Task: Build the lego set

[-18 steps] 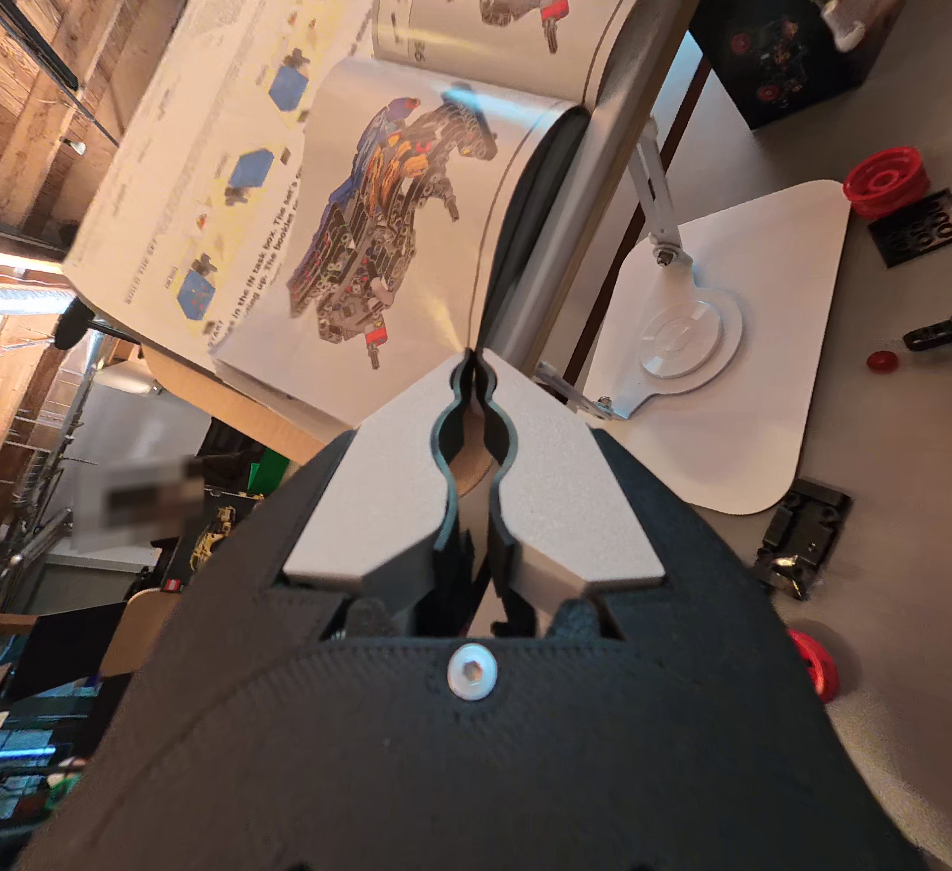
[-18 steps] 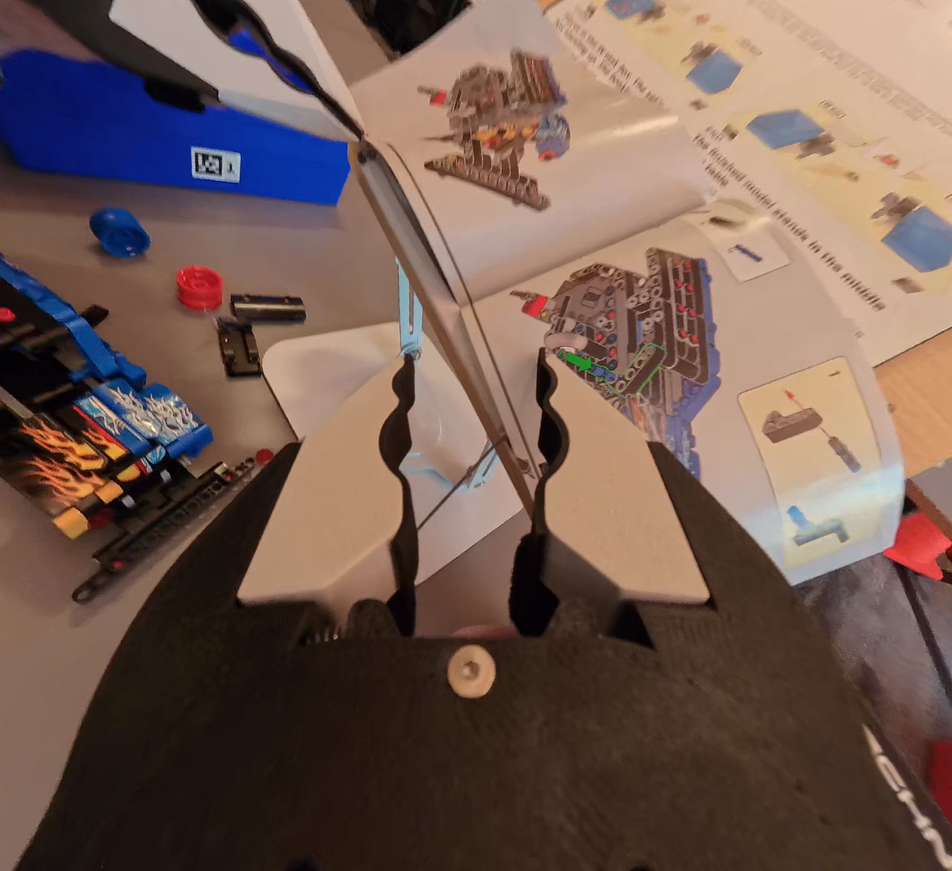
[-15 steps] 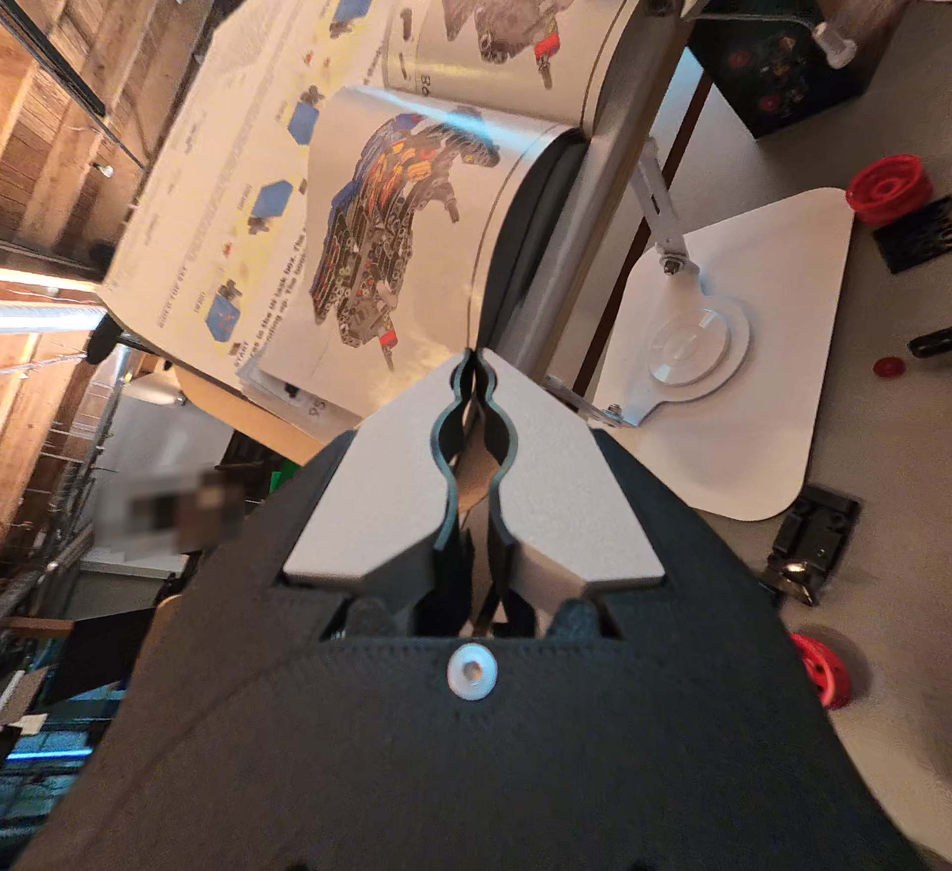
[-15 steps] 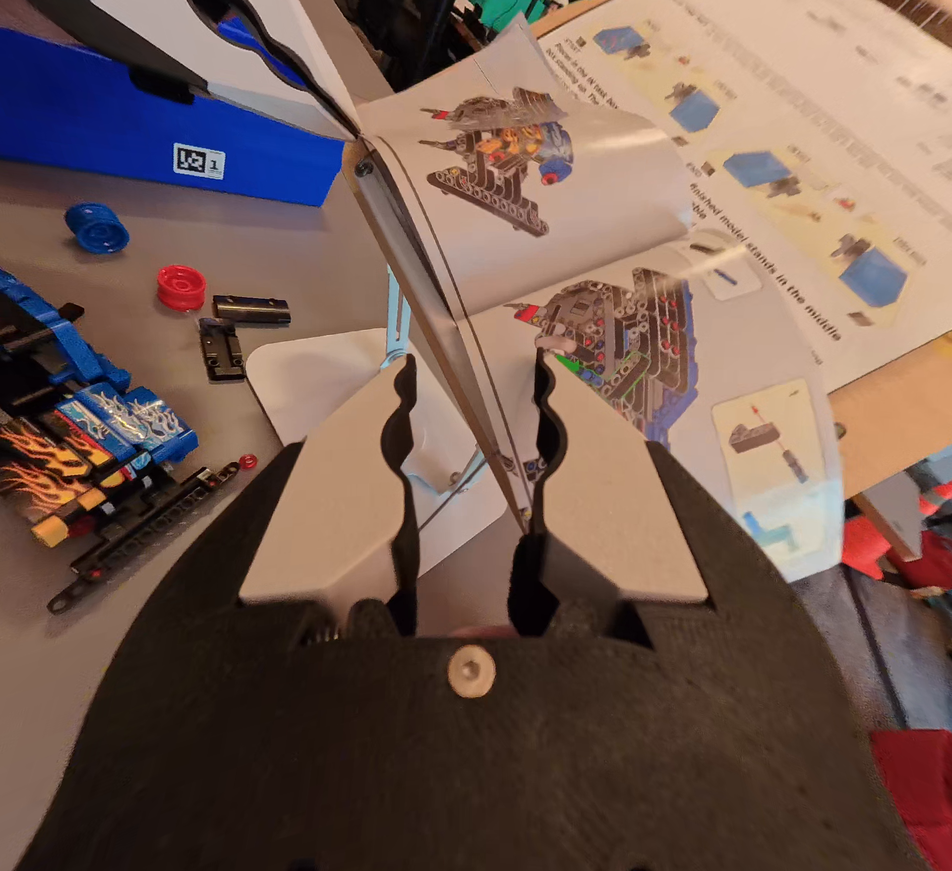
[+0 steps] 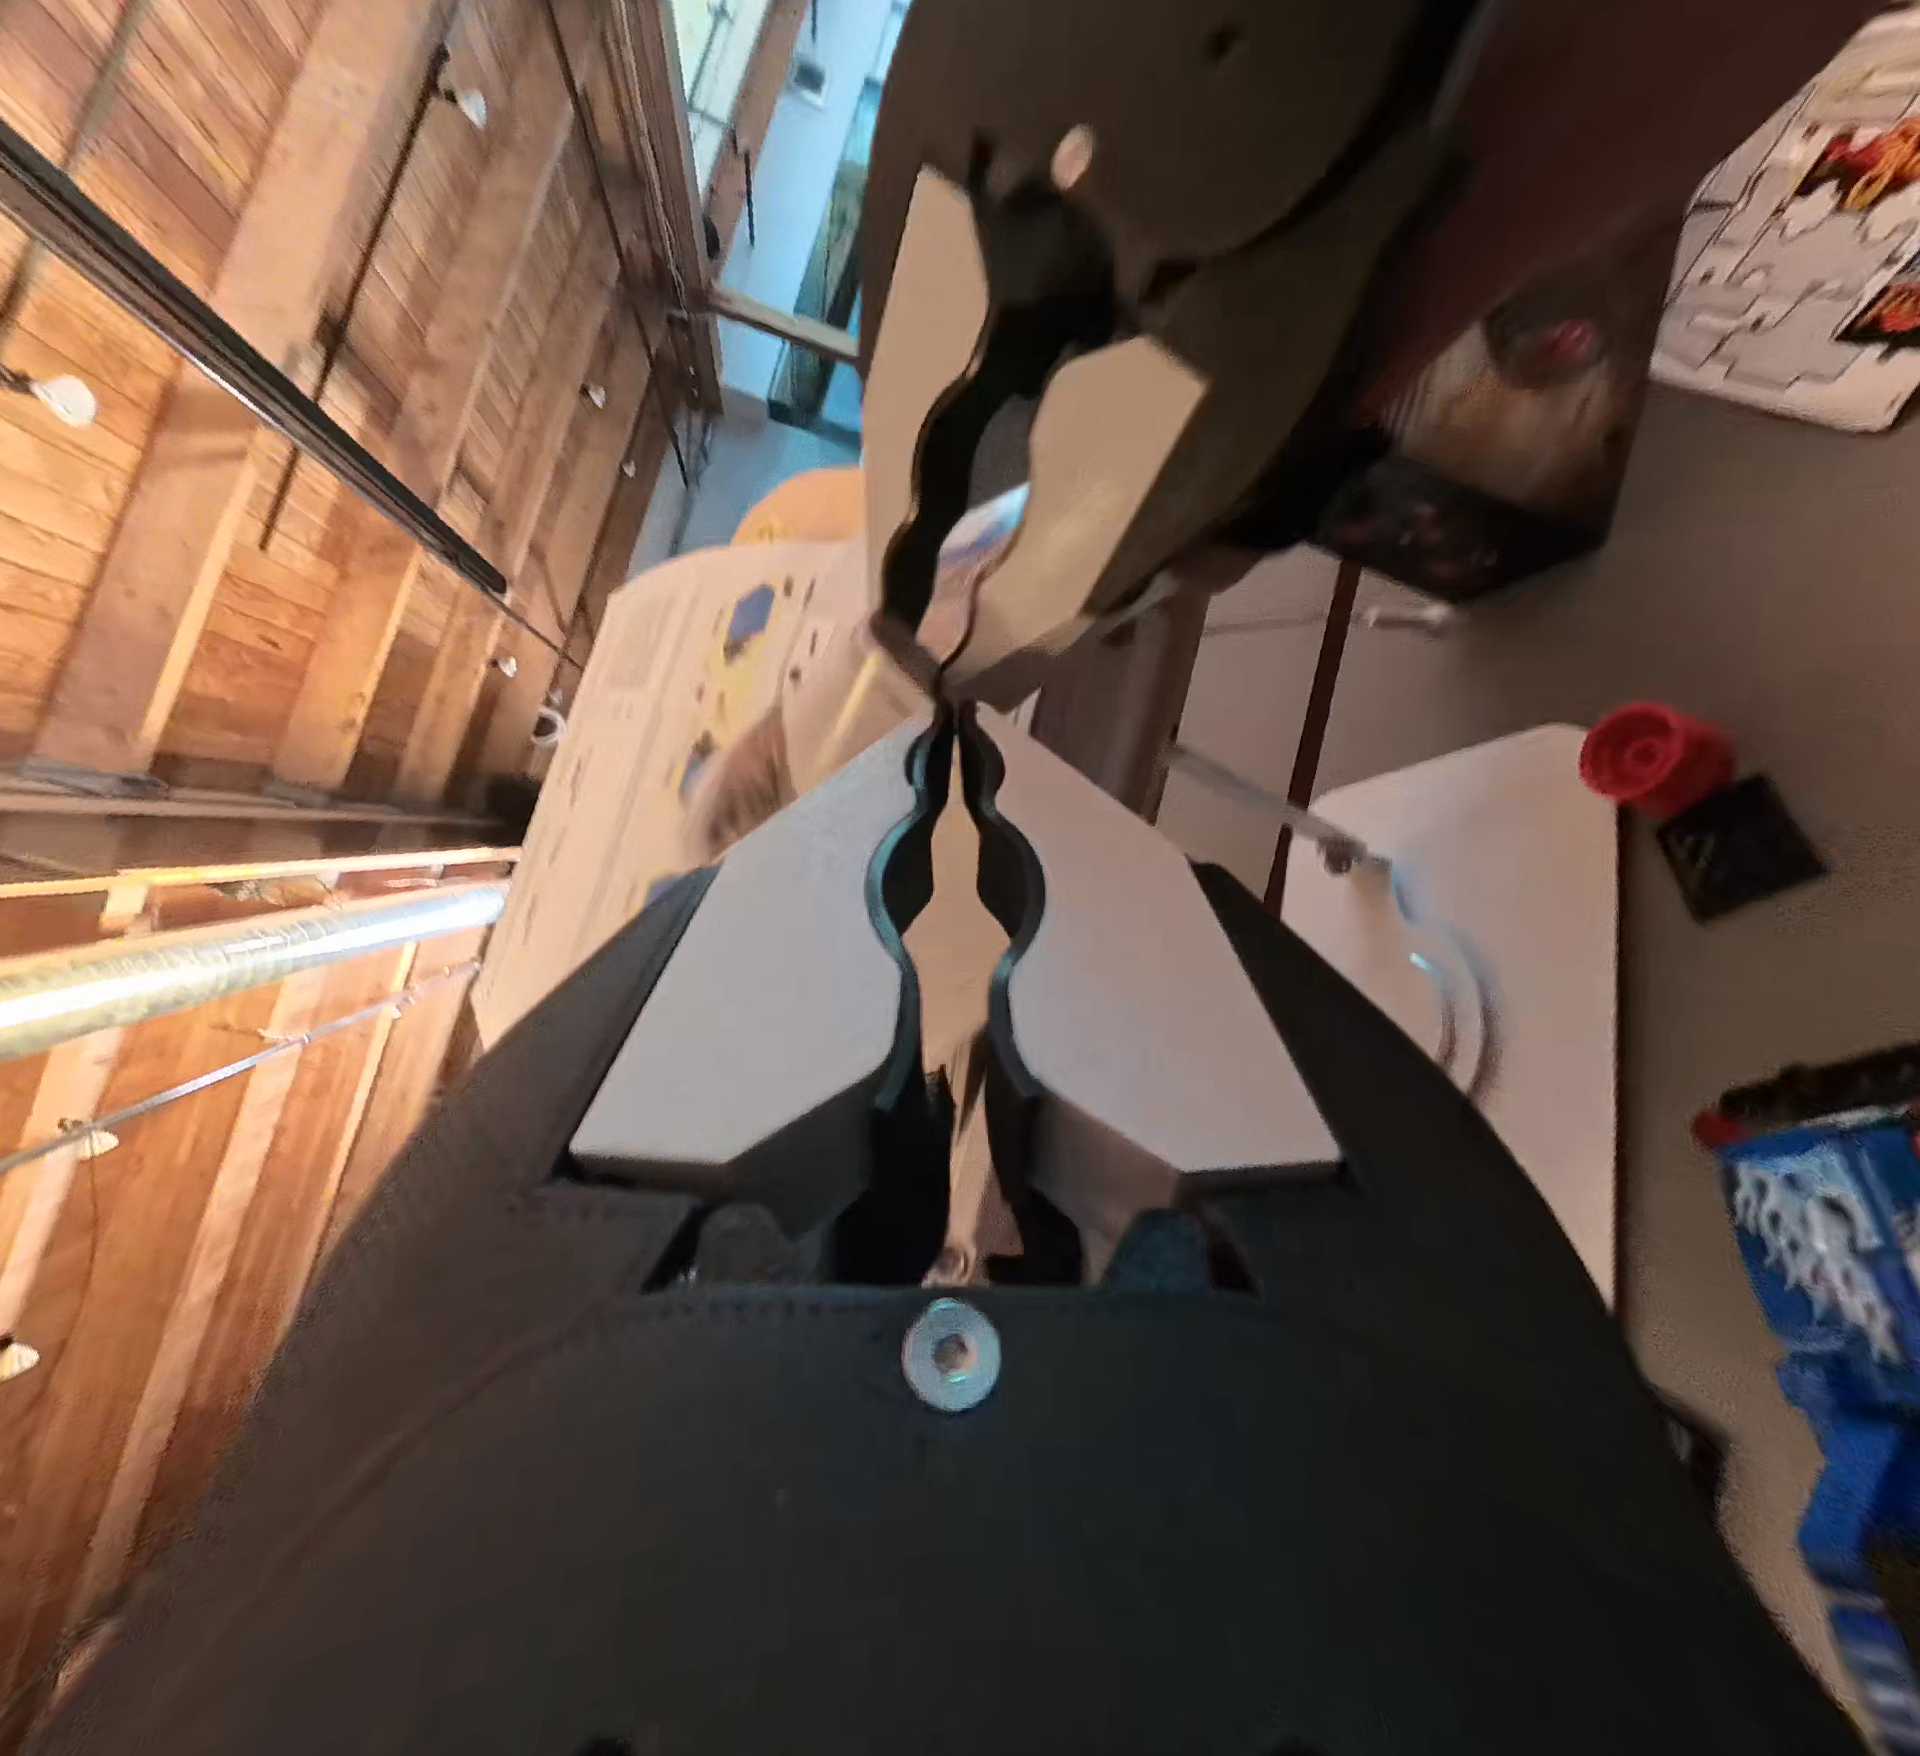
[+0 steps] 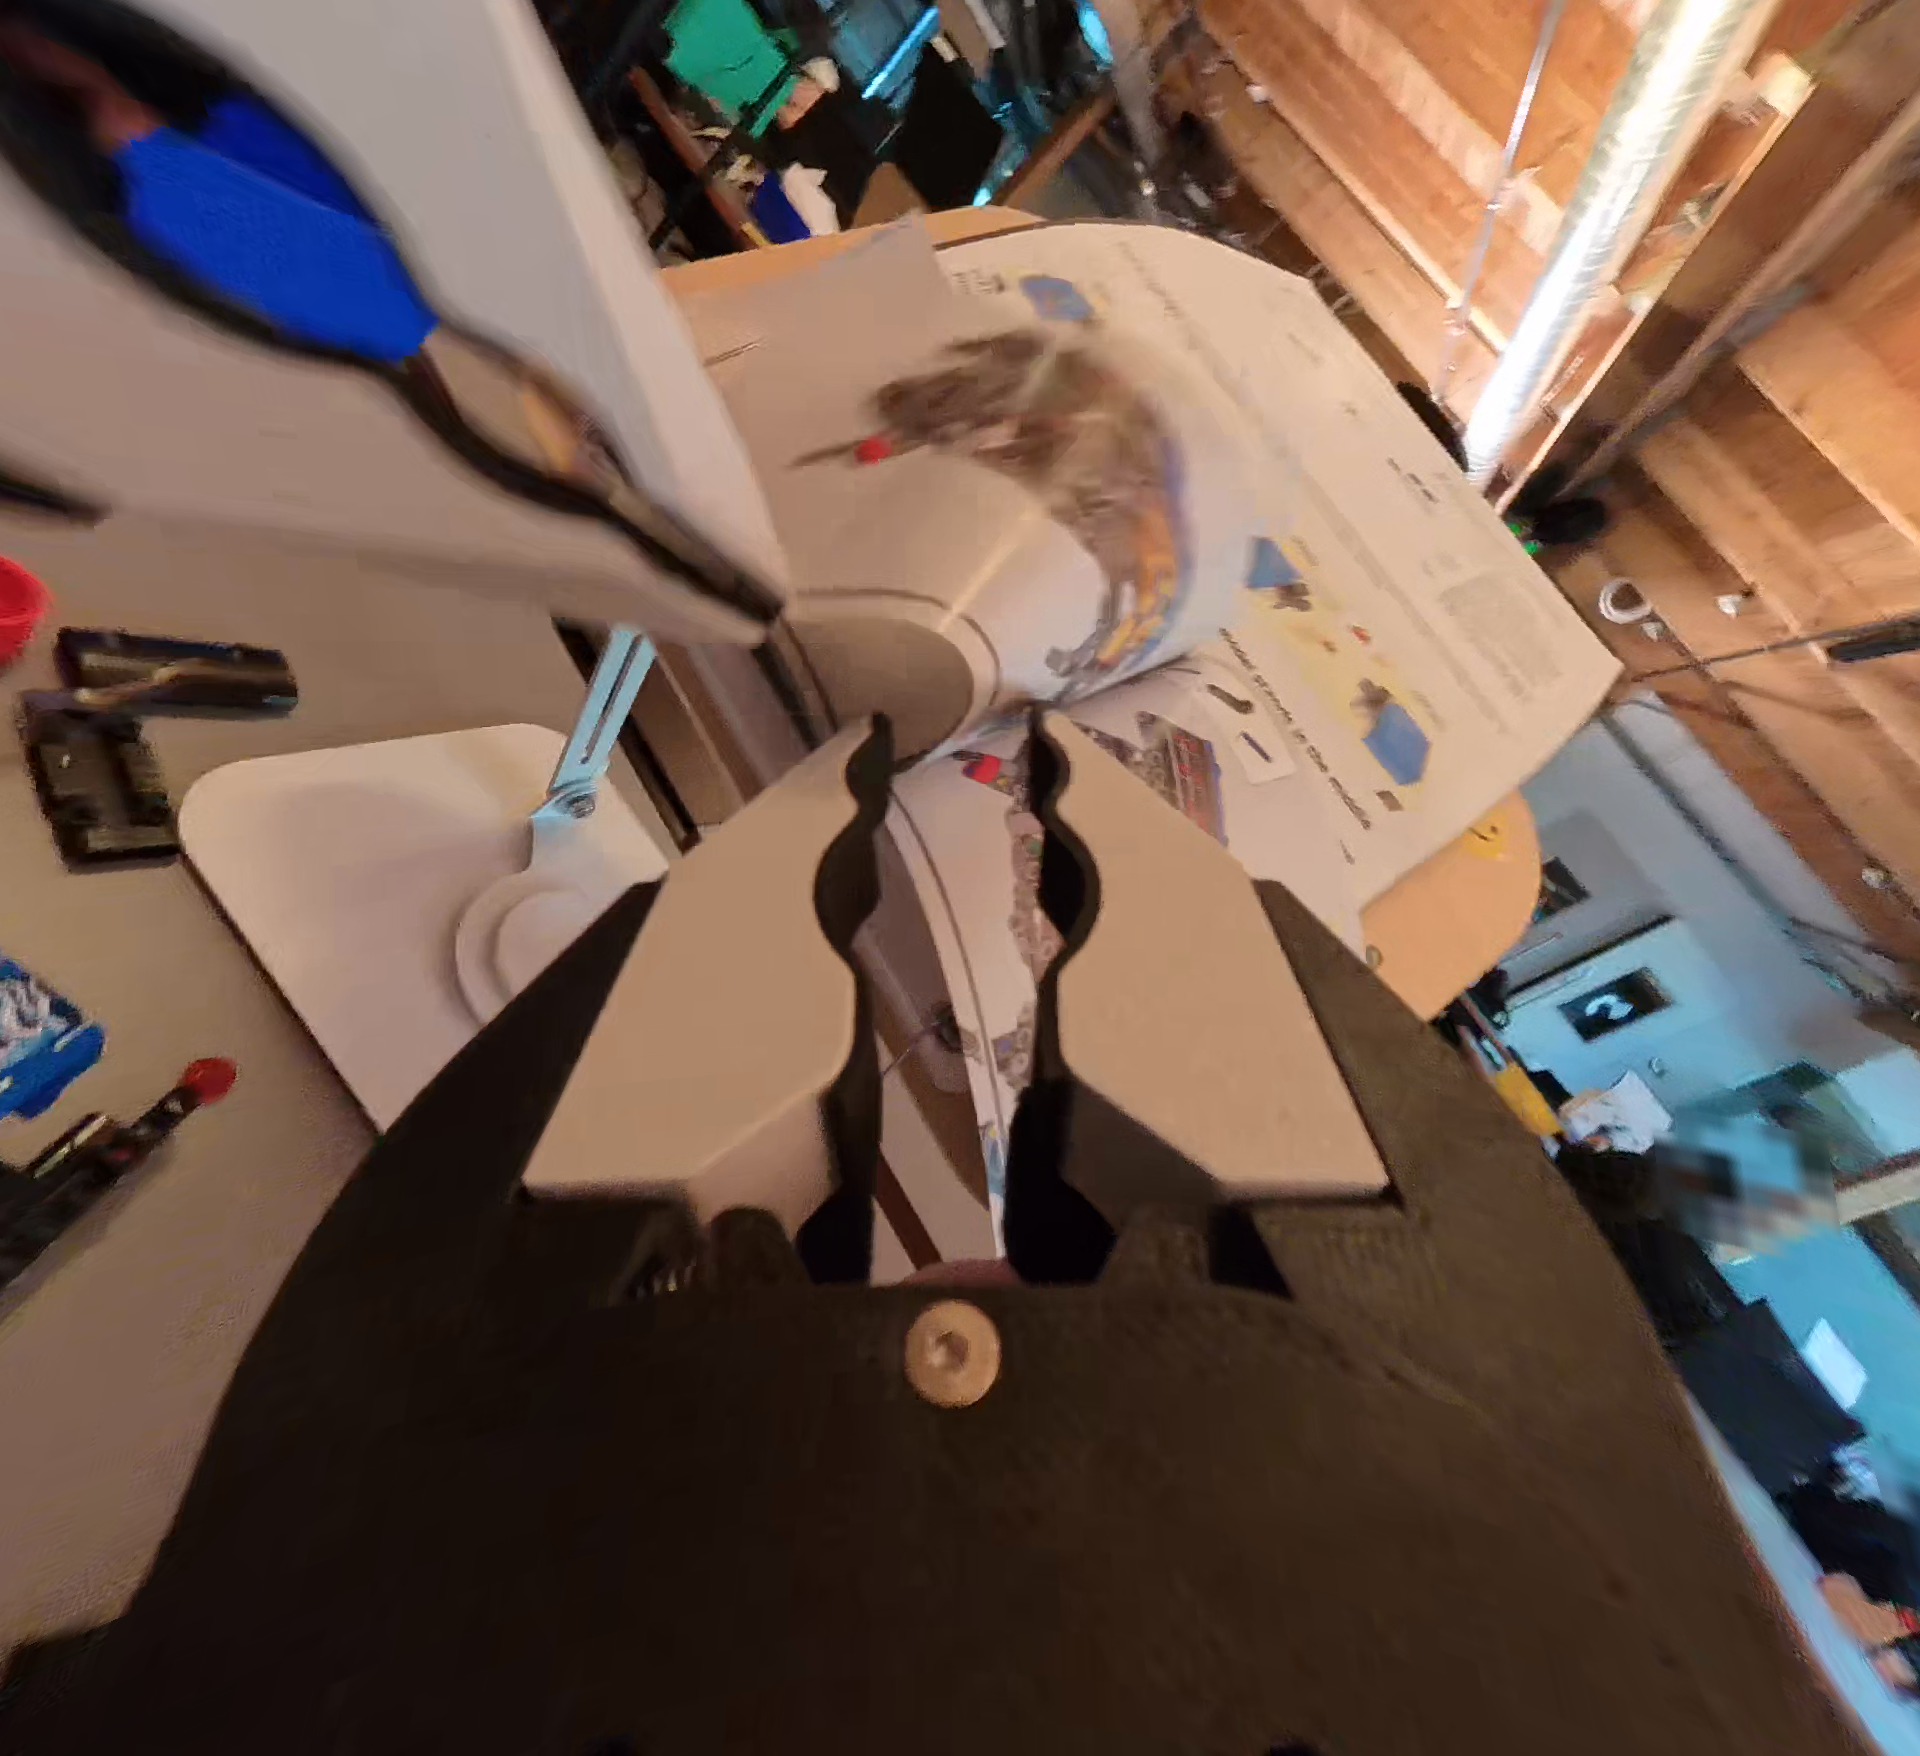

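The left claw [image 5: 951, 719], tips pinched on a booklet page [image 6: 1039, 511], has swung it up against the right claw [image 6: 956, 735], whose tips stay narrowly apart astride the booklet's lower pages. Mid page-turn, probably; blue lego model [image 5: 1829, 1291] lies right, untouched.

A workshop: bare timber walls [image 5: 260, 335], metal duct [image 6: 1662, 44], cluttered shelving [image 6: 810, 44].

A grey worktop [image 5: 1766, 563] is carrying the loose pieces; a white stand base [image 6: 343, 833] is lying flat on it; beside that base a red wheel [image 5: 1652, 756] is sitting just against a black plate [image 5: 1735, 859]; more black parts [image 6: 99, 771] are lying near the base; a blue flame-printed assembly [image 5: 1829, 1259] is resting at the worktop's edge; a printed sheet [image 5: 1808, 272] is lying farther back.
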A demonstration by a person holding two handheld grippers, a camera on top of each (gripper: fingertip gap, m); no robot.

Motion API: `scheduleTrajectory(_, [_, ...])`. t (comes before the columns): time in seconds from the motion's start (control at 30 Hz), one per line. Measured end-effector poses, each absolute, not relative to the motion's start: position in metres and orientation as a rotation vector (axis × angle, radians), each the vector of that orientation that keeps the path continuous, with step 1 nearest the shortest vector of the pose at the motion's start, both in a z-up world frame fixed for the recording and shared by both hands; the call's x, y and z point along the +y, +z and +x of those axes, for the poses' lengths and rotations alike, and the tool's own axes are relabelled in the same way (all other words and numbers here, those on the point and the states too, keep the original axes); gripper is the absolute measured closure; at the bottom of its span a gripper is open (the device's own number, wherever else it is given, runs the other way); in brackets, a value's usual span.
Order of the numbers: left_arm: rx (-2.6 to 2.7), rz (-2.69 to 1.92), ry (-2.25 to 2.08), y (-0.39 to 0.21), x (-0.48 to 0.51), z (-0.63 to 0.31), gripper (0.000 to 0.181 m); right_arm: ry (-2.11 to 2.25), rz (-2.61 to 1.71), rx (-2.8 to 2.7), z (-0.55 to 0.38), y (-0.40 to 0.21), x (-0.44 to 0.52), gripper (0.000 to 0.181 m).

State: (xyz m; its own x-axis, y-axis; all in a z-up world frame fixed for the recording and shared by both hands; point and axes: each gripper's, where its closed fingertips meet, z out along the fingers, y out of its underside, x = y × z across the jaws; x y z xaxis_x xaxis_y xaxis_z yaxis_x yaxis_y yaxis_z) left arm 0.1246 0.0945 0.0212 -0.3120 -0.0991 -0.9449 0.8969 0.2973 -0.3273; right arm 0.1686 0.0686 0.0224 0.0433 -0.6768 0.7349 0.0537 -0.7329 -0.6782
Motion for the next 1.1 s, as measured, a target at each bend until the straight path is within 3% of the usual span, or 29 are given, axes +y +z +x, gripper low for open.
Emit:
scheduleTrajectory(0.17, [1.514, 0.879, -1.256, 0.021, 0.094, 0.097, 0.172, -1.623, -1.693, 0.764, 0.168, 0.028, 0.047, 0.173])
scheduleTrajectory(0.37, [1.623, 0.679, -1.210, 0.067, 0.158, 0.161, 0.171, -1.443, -1.602, 0.848, 0.168, 0.032, 0.032, 0.156])
scheduleTrajectory(0.57, [1.688, 0.388, -1.290, 0.116, 0.244, 0.205, 0.170, -1.403, -1.525, 0.856, 0.162, 0.045, 0.021, 0.159])
scheduleTrajectory(1.1, [1.940, 0.518, -1.101, 0.049, 0.205, 0.208, 0.165, -0.931, -1.538, 0.877, 0.151, 0.039, 0.021, 0.163])
